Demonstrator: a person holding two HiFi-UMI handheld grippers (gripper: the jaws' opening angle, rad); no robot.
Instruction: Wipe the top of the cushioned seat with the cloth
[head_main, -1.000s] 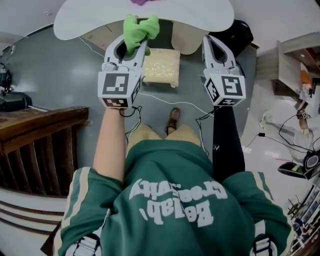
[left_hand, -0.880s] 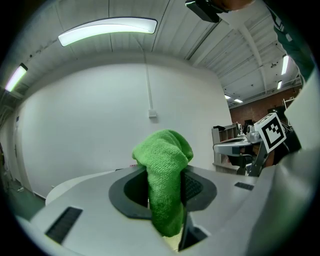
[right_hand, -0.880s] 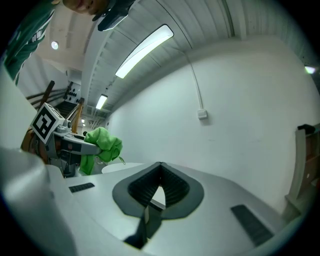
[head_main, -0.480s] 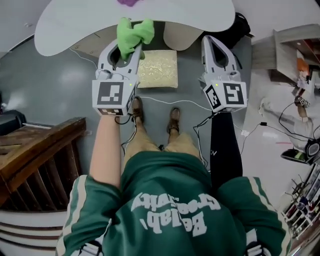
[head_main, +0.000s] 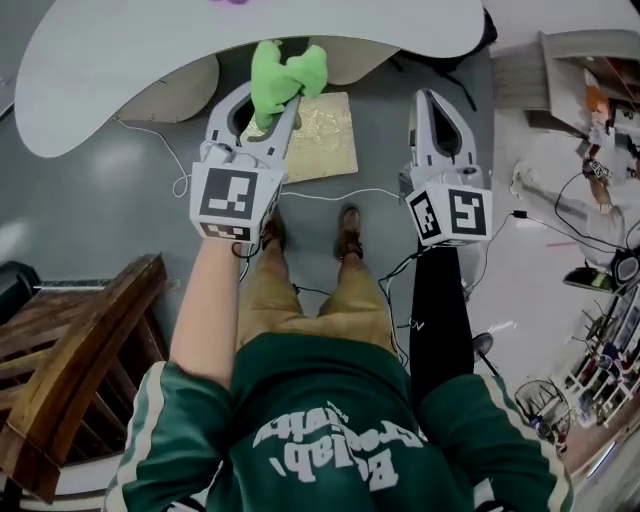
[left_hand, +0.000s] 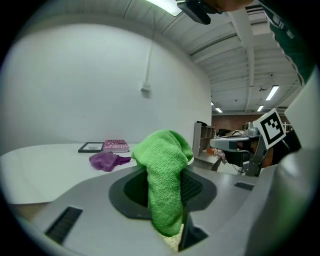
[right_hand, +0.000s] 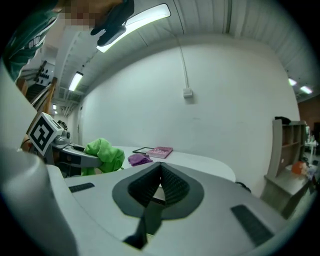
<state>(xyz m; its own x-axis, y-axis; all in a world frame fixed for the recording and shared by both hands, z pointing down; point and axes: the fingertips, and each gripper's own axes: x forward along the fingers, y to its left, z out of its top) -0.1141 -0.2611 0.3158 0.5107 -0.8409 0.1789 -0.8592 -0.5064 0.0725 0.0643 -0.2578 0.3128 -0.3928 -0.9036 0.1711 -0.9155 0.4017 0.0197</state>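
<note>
The green cloth (head_main: 286, 72) bunches out of my left gripper (head_main: 272, 102), which is shut on it; in the left gripper view the cloth (left_hand: 164, 187) hangs down between the jaws. The cushioned seat (head_main: 325, 140), a beige square pad, sits low on the grey floor just right of and below that gripper. My right gripper (head_main: 429, 97) is held level with it to the right of the seat, its jaws shut (right_hand: 160, 169) on nothing. Both grippers are held well above the seat.
A curved white table (head_main: 150, 55) spans the far side, with a purple cloth (left_hand: 106, 160), a book (left_hand: 116, 145) and a dark frame (left_hand: 91, 147) on it. Wooden furniture (head_main: 70, 350) stands at lower left. Cables (head_main: 340, 195) cross the floor near the person's feet. Shelving (head_main: 565, 60) is at right.
The view has shifted: the table and seat now sit lower in the picture and the wooden furniture has slid down-left. Both grippers stay raised and the left keeps hold of the cloth.
</note>
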